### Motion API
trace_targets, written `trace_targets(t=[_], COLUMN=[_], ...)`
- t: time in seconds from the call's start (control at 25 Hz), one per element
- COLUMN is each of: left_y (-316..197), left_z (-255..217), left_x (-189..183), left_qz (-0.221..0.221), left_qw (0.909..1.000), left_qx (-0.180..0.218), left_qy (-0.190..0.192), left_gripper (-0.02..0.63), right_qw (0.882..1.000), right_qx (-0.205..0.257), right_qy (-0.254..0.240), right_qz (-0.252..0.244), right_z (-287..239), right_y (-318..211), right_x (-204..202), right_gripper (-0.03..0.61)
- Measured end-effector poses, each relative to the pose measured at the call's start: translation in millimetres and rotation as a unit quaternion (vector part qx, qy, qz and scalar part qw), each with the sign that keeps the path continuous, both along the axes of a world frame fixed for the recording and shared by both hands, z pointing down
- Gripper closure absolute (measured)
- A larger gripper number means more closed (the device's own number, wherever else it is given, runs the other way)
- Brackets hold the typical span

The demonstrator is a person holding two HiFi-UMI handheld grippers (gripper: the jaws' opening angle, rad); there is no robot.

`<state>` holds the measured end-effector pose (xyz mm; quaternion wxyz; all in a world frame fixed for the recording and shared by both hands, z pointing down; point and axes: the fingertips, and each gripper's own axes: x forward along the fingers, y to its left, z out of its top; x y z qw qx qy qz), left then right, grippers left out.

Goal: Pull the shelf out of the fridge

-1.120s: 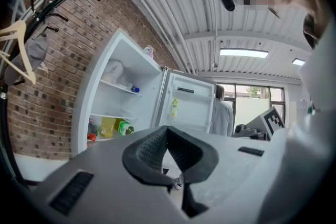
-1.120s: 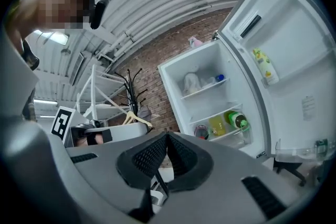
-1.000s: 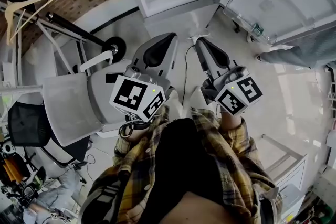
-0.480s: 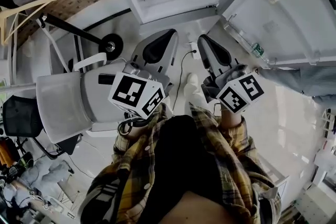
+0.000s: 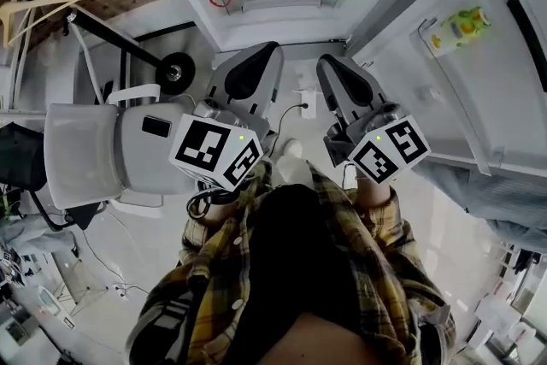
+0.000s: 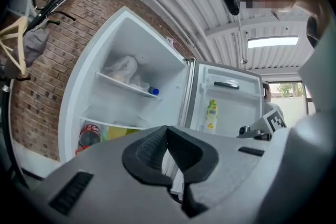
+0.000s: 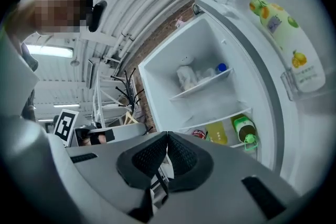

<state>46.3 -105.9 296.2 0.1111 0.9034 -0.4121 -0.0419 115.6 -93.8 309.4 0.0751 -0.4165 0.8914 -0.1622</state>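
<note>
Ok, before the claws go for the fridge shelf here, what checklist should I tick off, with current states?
1. Fridge door open: ok.
2. Left claw open for a grasp: not ok, shut and empty.
3. Right claw open for a grasp: not ok, shut and empty.
4. Claws reaching the upper shelf: not ok, both short of the fridge.
5. That shelf unloaded: not ok, a bag and a blue-capped bottle lie on it.

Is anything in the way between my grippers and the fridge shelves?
Nothing visible. The fridge door stands open, and no object stands between the left gripper, the right gripper and the shelves. A bag sits on the upper shelf.
</note>
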Motion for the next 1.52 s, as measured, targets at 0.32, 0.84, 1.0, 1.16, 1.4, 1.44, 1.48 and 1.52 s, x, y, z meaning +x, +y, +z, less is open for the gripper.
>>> trace_targets(t=[0.32, 0.84, 1.0, 1.16, 1.4, 1.44, 1.48, 1.52], left_y=[-11.1, -92.7, -137.5, -184.6, -224.8, -229.4, -233.9, -238.6], left_z=[7.8, 8.7, 3.0, -0.5, -1.9, -1.3, -1.0, -0.8], left_x=[-0.6, 0.1, 6.1, 5.2, 4.5, 4.6, 4.4, 3.7], left_qz=[-0.045, -0.034, -0.016, -0.004, 0.020, 0.024, 0.028, 0.029], left_qw=[0.9989, 0.9993, 0.9998, 1.0000, 0.9997, 0.9996, 0.9996, 0.9995], left_qx=[-0.012, -0.013, -0.007, -0.003, 0.006, 0.005, 0.005, 0.005], left_qy=[-0.008, 0.002, 0.008, 0.007, -0.014, -0.012, -0.010, -0.009], left_gripper=[0.611, 0.611, 0.611, 0.611, 0.611, 0.611, 0.611, 0.611], right_qw=[0.999, 0.999, 1.000, 1.000, 1.000, 1.000, 0.999, 0.999], right_qx=[-0.016, -0.015, -0.008, -0.002, 0.003, 0.005, 0.006, 0.007], right_qy=[-0.011, -0.016, -0.014, -0.014, -0.014, -0.014, -0.013, -0.012], right_qz=[-0.046, -0.039, -0.021, -0.005, 0.020, 0.025, 0.029, 0.032], right_z=[13.0, 11.3, 5.0, 0.3, -2.9, -2.9, -2.5, -1.7], right_y=[-21.8, -101.7, -144.2, -192.6, -246.4, -252.6, -258.4, -263.8], right_x=[1.9, -5.7, -2.6, -5.6, -12.7, -13.5, -14.1, -14.5], right_gripper=[0.558, 0.558, 0.558, 0.558, 0.558, 0.558, 0.558, 0.558])
